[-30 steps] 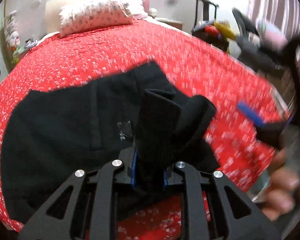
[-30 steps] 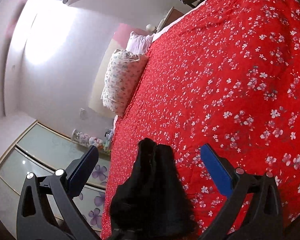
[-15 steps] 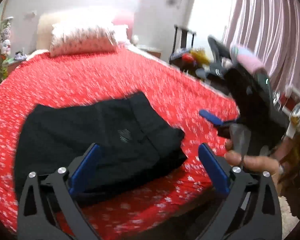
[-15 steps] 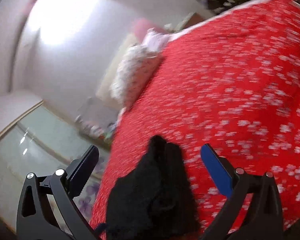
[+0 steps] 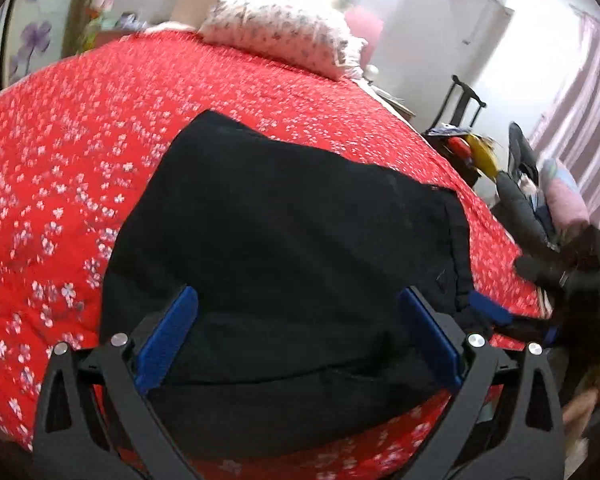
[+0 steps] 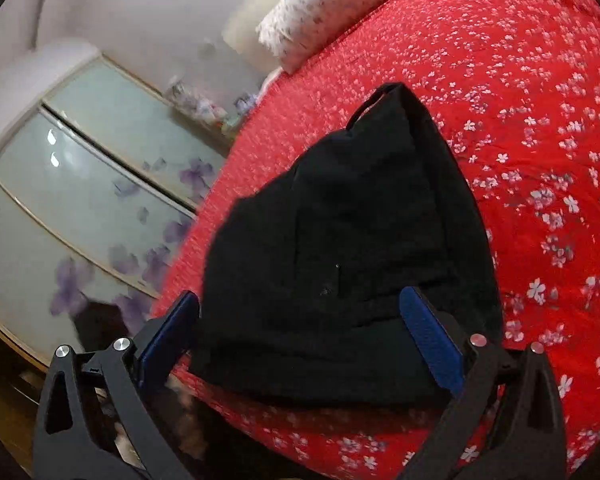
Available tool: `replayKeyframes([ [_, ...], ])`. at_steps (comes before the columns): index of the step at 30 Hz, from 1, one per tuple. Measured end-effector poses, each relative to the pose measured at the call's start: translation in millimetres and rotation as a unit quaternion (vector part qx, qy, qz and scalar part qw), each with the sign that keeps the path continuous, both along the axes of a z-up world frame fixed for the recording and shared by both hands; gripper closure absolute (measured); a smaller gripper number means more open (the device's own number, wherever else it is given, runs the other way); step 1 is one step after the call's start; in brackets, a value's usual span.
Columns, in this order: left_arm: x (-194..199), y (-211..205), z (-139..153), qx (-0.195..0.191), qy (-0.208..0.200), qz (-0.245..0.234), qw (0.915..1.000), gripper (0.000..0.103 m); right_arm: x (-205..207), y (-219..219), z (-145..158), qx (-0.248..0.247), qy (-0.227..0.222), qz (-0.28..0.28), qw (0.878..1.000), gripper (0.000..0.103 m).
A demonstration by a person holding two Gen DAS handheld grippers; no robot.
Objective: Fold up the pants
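The black pants (image 5: 292, 248) lie folded in a flat stack near the front edge of the red flowered bedspread (image 5: 60, 140). My left gripper (image 5: 298, 334) hovers over the near edge of the stack, open, its blue pads wide apart and not pressing the cloth. In the right wrist view the same pants (image 6: 340, 240) taper to a corner with a small loop at the far end. My right gripper (image 6: 298, 332) is open at the stack's near end and holds nothing. One of its blue pads (image 5: 490, 312) shows at the stack's right edge in the left wrist view.
A flowered pillow (image 5: 284, 36) lies at the head of the bed. A black chair (image 5: 464, 112) with cluttered things stands beyond the bed's right side, near pink curtains. Glass wardrobe doors with purple flowers (image 6: 80, 208) run along the bed's left side.
My left gripper was shut on a bunched fold of the pants, then opened and let go. The pants now lie flat. Both grippers have swung sideways and rolled.
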State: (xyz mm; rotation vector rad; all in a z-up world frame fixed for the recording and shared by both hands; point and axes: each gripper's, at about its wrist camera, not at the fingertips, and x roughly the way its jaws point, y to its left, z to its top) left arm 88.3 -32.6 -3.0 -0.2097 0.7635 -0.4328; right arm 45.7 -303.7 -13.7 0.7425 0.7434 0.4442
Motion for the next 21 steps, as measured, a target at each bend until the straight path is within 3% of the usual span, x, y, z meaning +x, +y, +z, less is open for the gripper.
replayKeyframes([
  [3, 2.7, 0.6, 0.6, -0.005, -0.004, -0.005, 1.0000, 0.003, -2.5, 3.6, 2.4, -0.016, -0.010, 0.006, 1.000, 0.001],
  [6, 7.4, 17.2, 13.6, -0.046, -0.010, -0.006, 0.9989, 0.002, -10.5, -5.6, 22.1, 0.003, -0.059, 0.006, 0.998, 0.001],
  [8, 13.2, 31.3, 24.6, -0.056, -0.027, 0.002, 0.9981, 0.002, -8.8, -26.4, 31.5, -0.015, -0.070, -0.040, 0.997, 0.001],
  [12, 36.7, 63.2, 28.8, -0.071, -0.018, 0.029, 0.9969, 0.002, 15.0, -58.9, 15.8, 0.021, -0.015, -0.064, 0.998, 0.001],
  [16, 53.7, 89.8, 6.4, -0.112, 0.026, 0.048, 0.9922, 0.002, 42.6, -68.7, -4.3, 0.025, 0.042, -0.049, 0.998, 0.008],
  [18, 60.1, 96.5, -7.1, -0.140, 0.063, 0.043, 0.9872, 0.002, 54.6, -65.6, -10.9, 0.027, 0.056, -0.030, 0.998, 0.009],
  [21, 59.2, 99.8, -10.3, -0.141, 0.062, 0.029, 0.9876, 0.002, 54.6, -57.6, -16.2, 0.012, 0.075, -0.022, 0.997, 0.009],
])
